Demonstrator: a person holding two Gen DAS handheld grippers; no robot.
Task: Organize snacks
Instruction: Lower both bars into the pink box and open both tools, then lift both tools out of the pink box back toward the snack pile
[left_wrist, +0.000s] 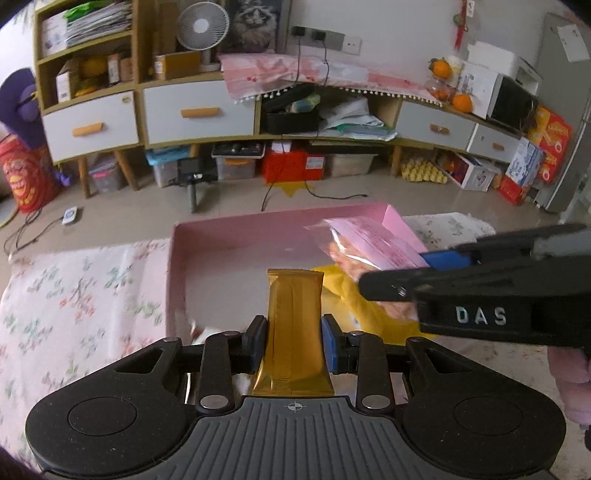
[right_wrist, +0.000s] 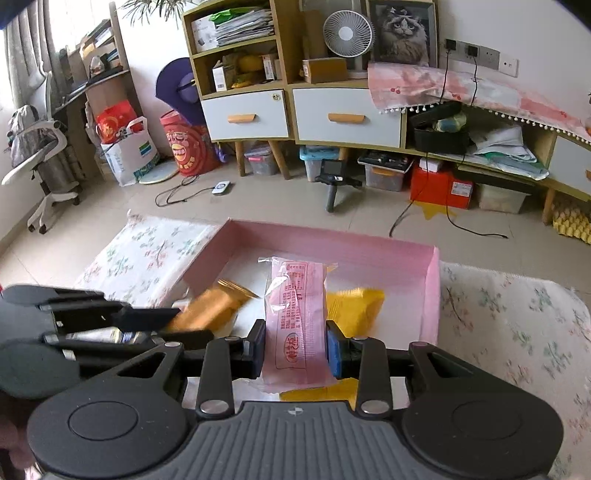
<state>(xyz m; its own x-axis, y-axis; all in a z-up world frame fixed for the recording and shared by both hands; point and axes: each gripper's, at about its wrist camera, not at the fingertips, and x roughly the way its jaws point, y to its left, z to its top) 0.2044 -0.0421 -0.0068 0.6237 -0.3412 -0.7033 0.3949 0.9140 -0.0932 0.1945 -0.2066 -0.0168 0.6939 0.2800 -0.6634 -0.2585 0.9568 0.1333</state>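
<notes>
My left gripper (left_wrist: 294, 341) is shut on a gold foil snack bar (left_wrist: 294, 317), held above the near part of an open pink box (left_wrist: 236, 236). The same gold snack bar (right_wrist: 210, 306) shows at the left of the right wrist view, with the left gripper (right_wrist: 162, 321) around it. My right gripper (right_wrist: 295, 349) is shut on a pink snack packet (right_wrist: 297, 314) with red print, over the same pink box (right_wrist: 369, 251). In the left wrist view the right gripper (left_wrist: 399, 273) comes in from the right holding that pink packet (left_wrist: 369, 243). A yellow snack bag (right_wrist: 356, 308) lies inside the box.
The box rests on a floral cloth (left_wrist: 74, 295) covering a low surface. Beyond it is tiled floor with cables and a small tripod stand (right_wrist: 334, 181). A long cabinet with white drawers (right_wrist: 347, 118) lines the far wall, storage bins underneath. An office chair (right_wrist: 40, 147) stands far left.
</notes>
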